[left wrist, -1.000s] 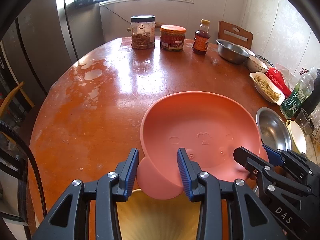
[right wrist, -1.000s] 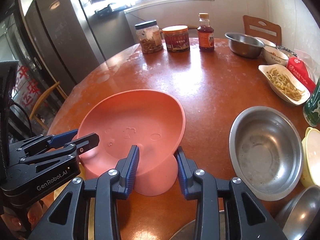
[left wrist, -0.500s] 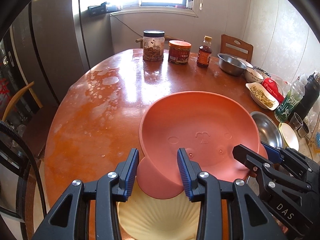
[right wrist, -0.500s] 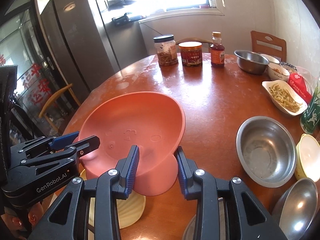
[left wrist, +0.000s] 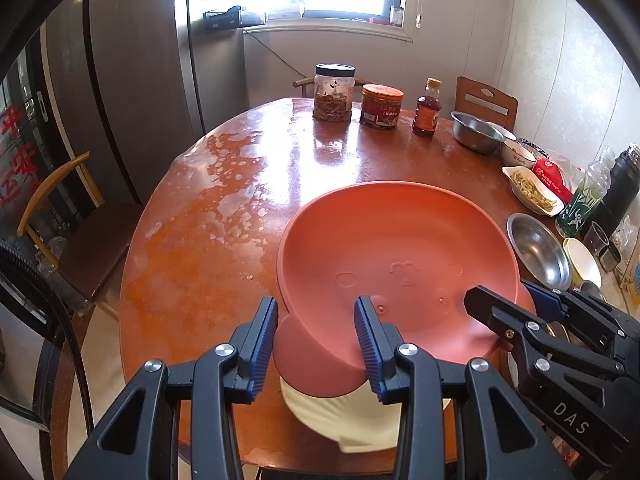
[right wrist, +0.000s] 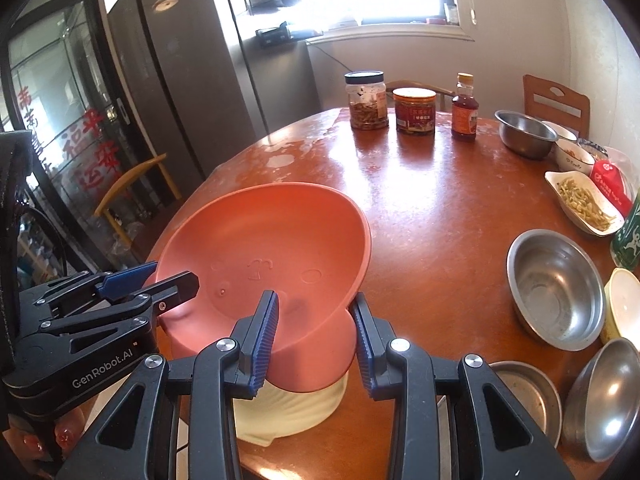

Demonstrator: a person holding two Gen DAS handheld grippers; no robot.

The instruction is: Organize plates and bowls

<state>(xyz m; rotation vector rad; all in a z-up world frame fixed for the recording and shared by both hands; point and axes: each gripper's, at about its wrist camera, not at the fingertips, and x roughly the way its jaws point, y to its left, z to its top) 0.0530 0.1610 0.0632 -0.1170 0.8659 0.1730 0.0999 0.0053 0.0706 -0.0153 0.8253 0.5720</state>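
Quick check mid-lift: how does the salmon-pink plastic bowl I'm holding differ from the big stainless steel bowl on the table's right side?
The salmon-pink plastic bowl is matte, the stainless steel bowl shiny. The pink one is gripped at its ear-like tabs by the left gripper and right gripper and tilted above a cream shell-shaped plate; the steel one rests flat on the table, untouched. The pink one bears a moulded face; the steel one is plain. Both are empty.

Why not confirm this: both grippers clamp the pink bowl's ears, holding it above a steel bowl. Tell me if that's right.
Not quite. Both grippers, left gripper and right gripper, clamp the pink bowl, but a cream plate lies beneath it, as the right wrist view shows. The steel bowl sits off to the side.
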